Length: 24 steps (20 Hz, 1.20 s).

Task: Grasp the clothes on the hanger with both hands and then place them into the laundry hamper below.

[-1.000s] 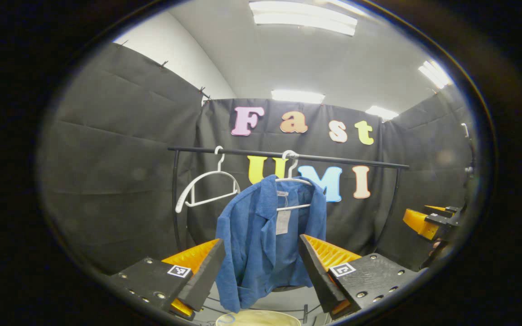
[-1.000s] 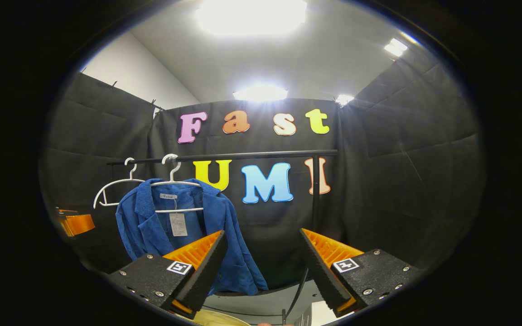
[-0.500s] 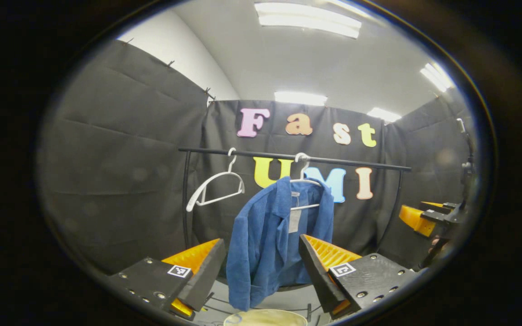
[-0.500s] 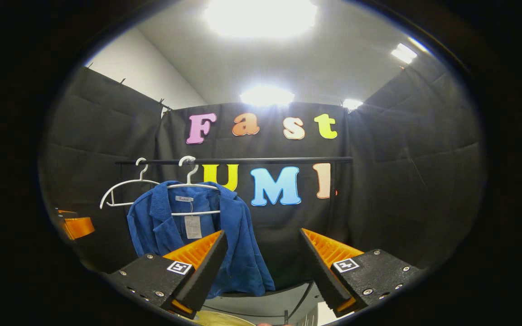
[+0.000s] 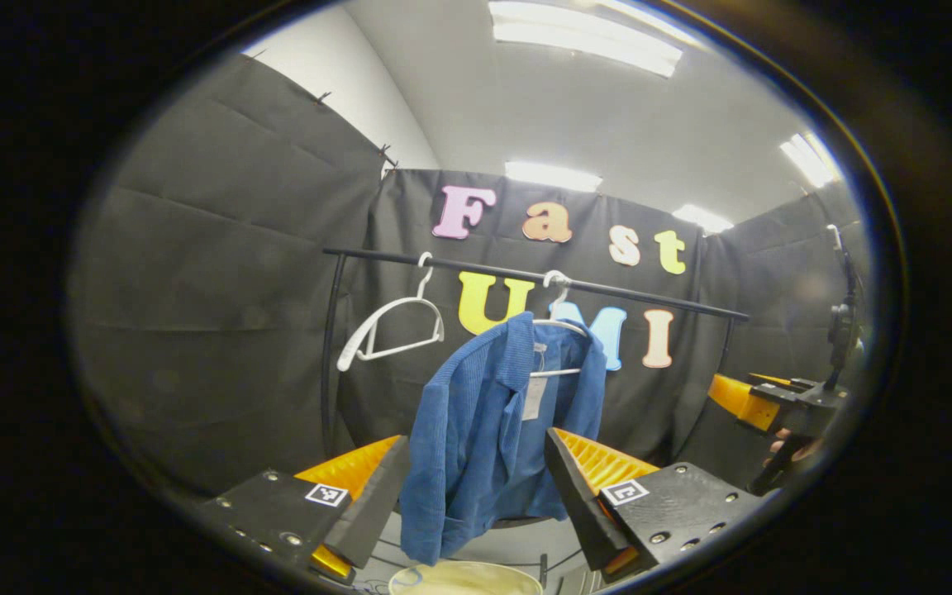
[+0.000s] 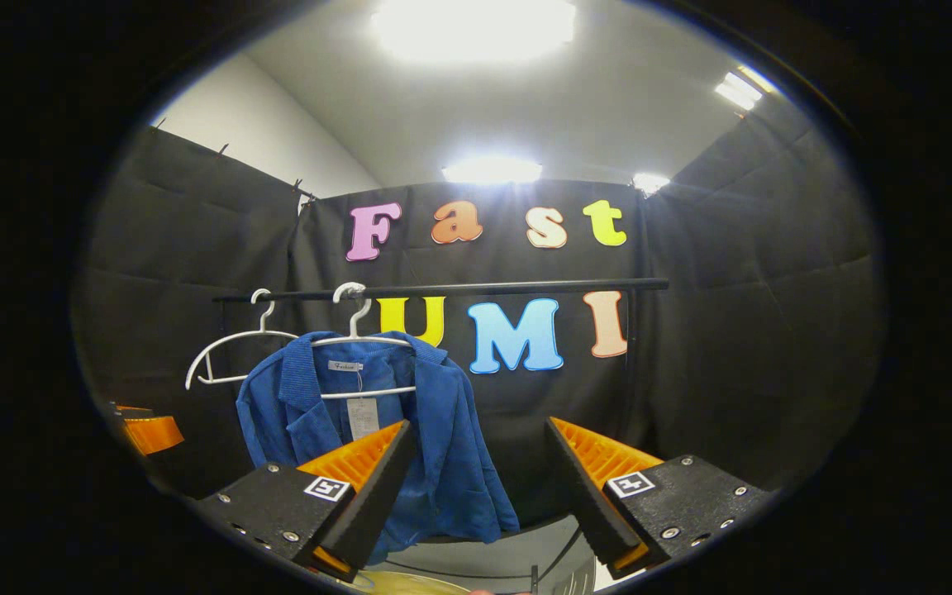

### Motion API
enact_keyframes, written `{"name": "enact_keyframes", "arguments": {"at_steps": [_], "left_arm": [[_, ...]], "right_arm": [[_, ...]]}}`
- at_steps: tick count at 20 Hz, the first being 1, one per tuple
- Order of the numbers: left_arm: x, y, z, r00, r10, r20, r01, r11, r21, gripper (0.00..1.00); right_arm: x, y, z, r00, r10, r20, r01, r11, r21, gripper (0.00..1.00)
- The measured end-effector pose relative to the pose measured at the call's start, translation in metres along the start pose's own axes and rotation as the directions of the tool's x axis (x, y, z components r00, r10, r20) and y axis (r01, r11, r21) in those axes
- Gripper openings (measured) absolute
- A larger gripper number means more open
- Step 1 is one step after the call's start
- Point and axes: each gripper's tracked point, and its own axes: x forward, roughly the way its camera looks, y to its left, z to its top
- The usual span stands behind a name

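Blue jacket [image 5: 488, 430]; white hangers [image 5: 389, 326]; black rail [image 5: 525, 274].

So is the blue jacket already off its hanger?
No, in the right gripper view the blue jacket hangs on a white hanger hooked over the black rail.

A blue jacket [image 5: 492, 430] of ribbed, corduroy-like cloth hangs open on a white hanger [image 5: 557, 330], whose hook sits over a black rail [image 5: 649, 296]. The collar is folded out, and a pale tag [image 5: 533, 398] dangles inside the neck. In the left gripper view the garment hangs turned partly side-on; in the right gripper view its open front [image 6: 377, 438] faces the camera, with both sleeves hanging down. The pale, rounded rim of the hamper [image 5: 464, 578] shows directly below the jacket's hem, apart from it.
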Motion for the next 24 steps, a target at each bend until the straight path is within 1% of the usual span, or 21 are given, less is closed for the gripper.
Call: {"name": "enact_keyframes", "arguments": {"at_steps": [2, 6, 10, 12, 14, 16, 20, 21, 22, 23, 24], "left_arm": [[0.015, -0.006, -0.003, 0.999, 0.034, -0.005, -0.034, 0.999, -0.005, 0.94], [0.049, -0.027, -0.015, 0.997, 0.067, -0.041, -0.069, 0.997, -0.032, 0.94], [0.082, -0.049, -0.011, 0.993, 0.109, -0.033, -0.110, 0.994, -0.017, 0.94], [0.100, -0.057, -0.009, 0.991, 0.132, -0.027, -0.132, 0.991, -0.014, 0.95], [0.122, -0.061, -0.009, 0.986, 0.163, -0.025, -0.164, 0.986, -0.015, 0.94], [0.144, -0.059, -0.016, 0.977, 0.208, -0.041, -0.208, 0.978, -0.003, 0.94], [0.179, -0.063, -0.022, 0.965, 0.256, -0.055, -0.255, 0.967, 0.024, 0.94], [0.186, -0.064, -0.023, 0.963, 0.264, -0.057, -0.263, 0.964, 0.028, 0.94], [0.191, -0.064, -0.026, 0.960, 0.274, -0.061, -0.273, 0.962, 0.030, 0.94], [0.198, -0.064, -0.029, 0.957, 0.284, -0.068, -0.282, 0.959, 0.031, 0.94], [0.204, -0.064, -0.032, 0.953, 0.293, -0.075, -0.291, 0.956, 0.034, 0.94]], "right_arm": [[0.020, -0.003, -0.009, 0.999, 0.027, -0.019, -0.027, 0.999, 0.031, 0.97], [0.063, -0.010, -0.024, 0.995, 0.089, -0.052, -0.086, 0.995, 0.050, 0.97], [0.107, -0.008, -0.044, 0.979, 0.174, -0.103, -0.162, 0.980, 0.112, 0.97], [0.130, -0.009, -0.053, 0.972, 0.200, -0.121, -0.182, 0.973, 0.141, 0.96], [0.155, -0.009, -0.061, 0.971, 0.207, -0.121, -0.186, 0.969, 0.163, 0.95], [0.176, -0.001, -0.071, 0.962, 0.239, -0.130, -0.212, 0.959, 0.189, 0.95], [0.206, 0.025, -0.085, 0.933, 0.325, -0.154, -0.281, 0.926, 0.252, 0.95], [0.213, 0.030, -0.087, 0.926, 0.342, -0.156, -0.296, 0.919, 0.260, 0.92], [0.221, 0.037, -0.090, 0.921, 0.356, -0.159, -0.308, 0.914, 0.262, 0.92], [0.227, 0.042, -0.093, 0.917, 0.365, -0.160, -0.318, 0.912, 0.259, 0.95], [0.233, 0.045, -0.095, 0.914, 0.371, -0.161, -0.325, 0.911, 0.255, 0.95]]}}
